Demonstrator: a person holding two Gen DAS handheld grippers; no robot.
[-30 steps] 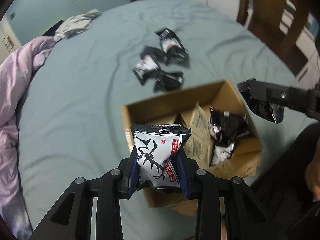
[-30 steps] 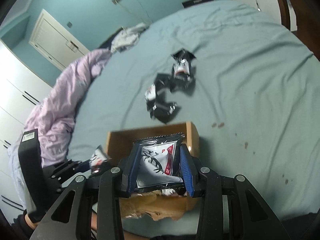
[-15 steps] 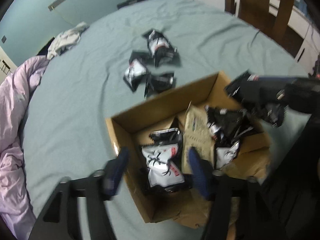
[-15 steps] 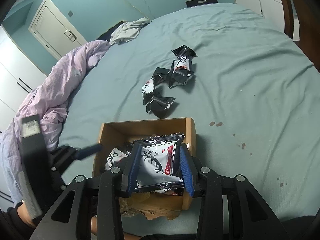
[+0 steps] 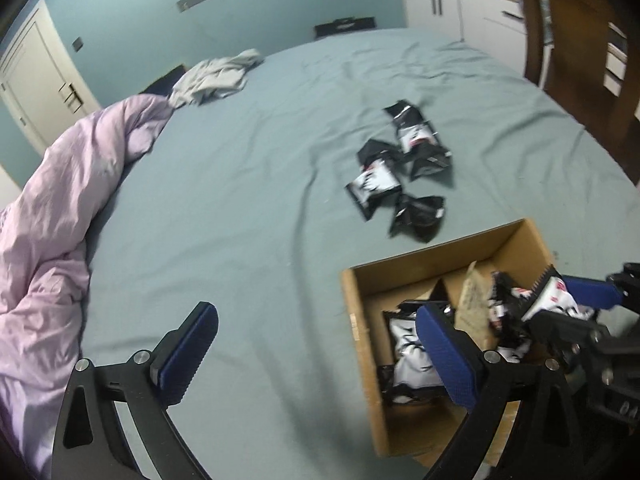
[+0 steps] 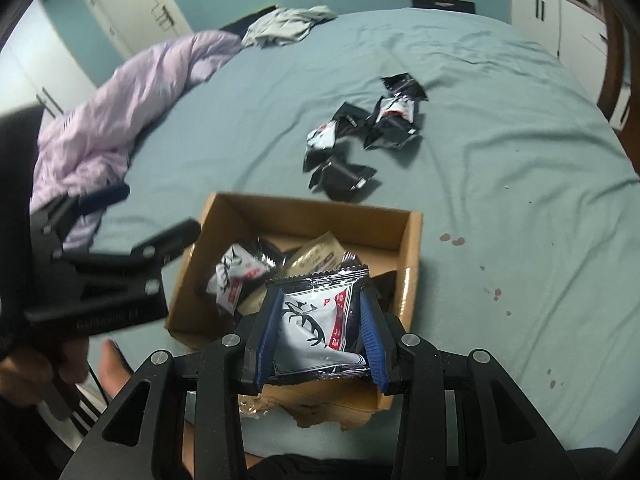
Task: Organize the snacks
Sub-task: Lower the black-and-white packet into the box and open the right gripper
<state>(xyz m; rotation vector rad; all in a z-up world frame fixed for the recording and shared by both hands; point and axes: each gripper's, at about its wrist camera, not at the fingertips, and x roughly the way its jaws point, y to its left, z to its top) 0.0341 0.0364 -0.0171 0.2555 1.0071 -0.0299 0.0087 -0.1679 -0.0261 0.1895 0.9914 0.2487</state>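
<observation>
On the bed (image 5: 248,184) the cardboard box (image 6: 412,240) sits at the near edge, directly under my right gripper (image 6: 320,336), whose jaws are clamped on a white snack packet (image 6: 316,320) held flat across them. My left gripper (image 5: 316,356) is nearer the loose packets (image 5: 400,172) toward mid-bed; its jaws have just been opening and now stand apart, empty.
</observation>
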